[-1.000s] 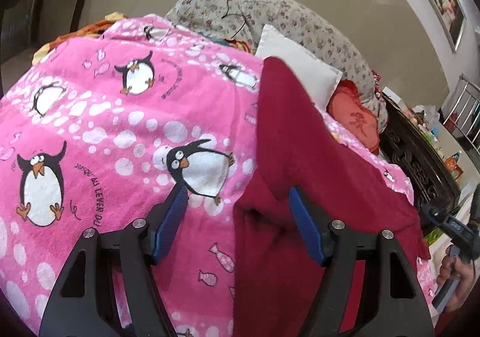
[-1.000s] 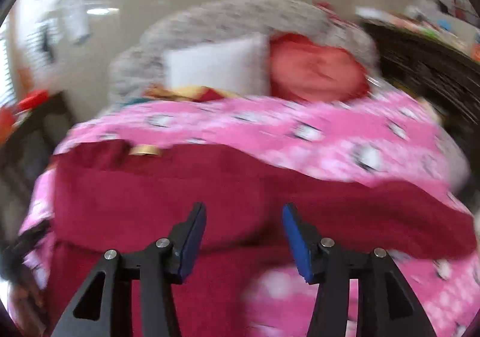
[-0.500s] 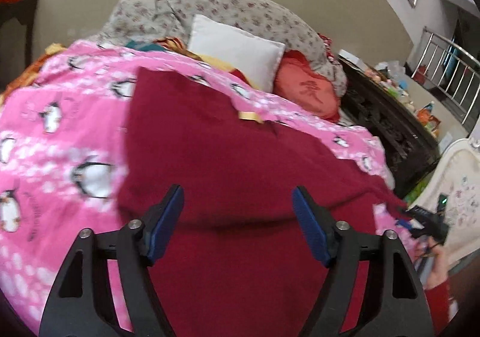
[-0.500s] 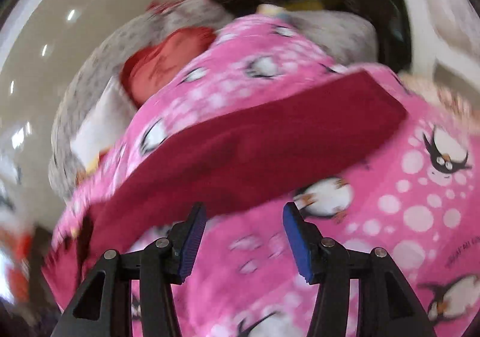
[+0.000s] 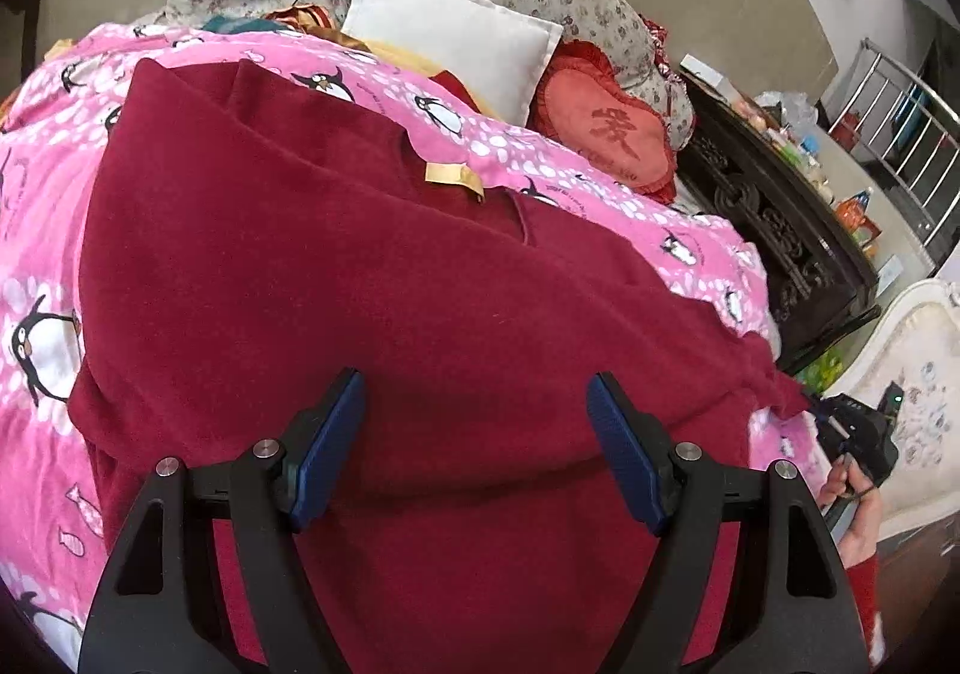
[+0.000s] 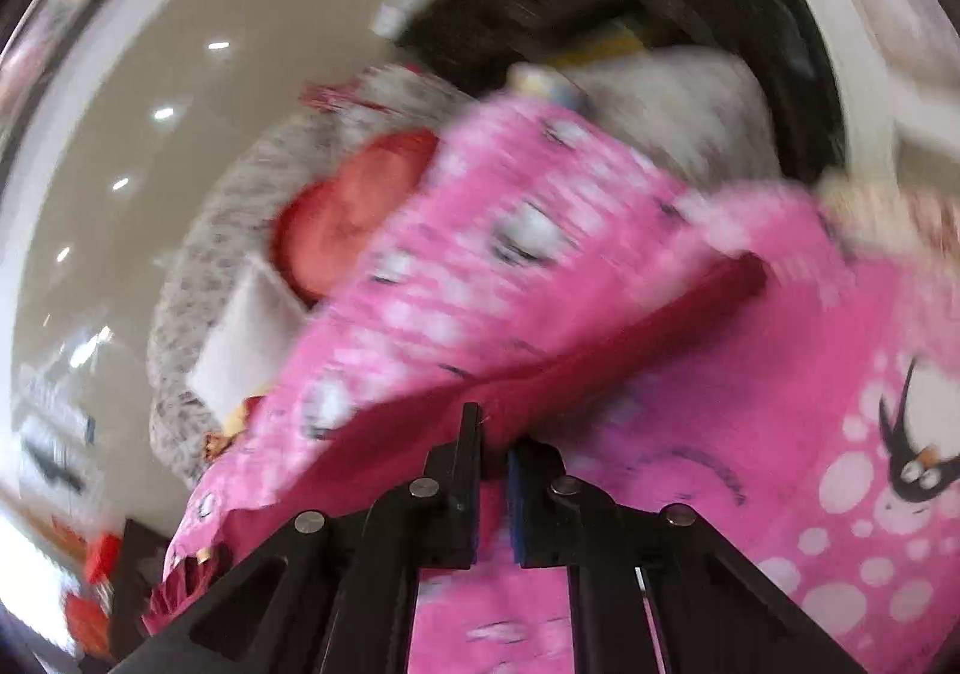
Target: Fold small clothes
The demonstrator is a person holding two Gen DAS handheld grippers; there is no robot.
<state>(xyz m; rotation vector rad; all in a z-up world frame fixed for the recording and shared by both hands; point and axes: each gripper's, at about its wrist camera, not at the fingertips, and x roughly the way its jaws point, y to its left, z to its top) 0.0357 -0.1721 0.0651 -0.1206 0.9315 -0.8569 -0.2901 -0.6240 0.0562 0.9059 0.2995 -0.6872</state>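
While the maroon sweater covered mid-frame on a pink penguin blanket, the left gripper hung apart above it; the right gripper (blurred) had just clamped onto its edge.

Even indoor light is filling both fisheye views, and small ceiling spotlights are showing as bright dots. The left wrist view is staying sharp, with a soft shadow lying on the red garment between the tool's fingers. The right wrist view is smearing with motion blur across the pink blanket. Straight lines are bending toward dark corners.
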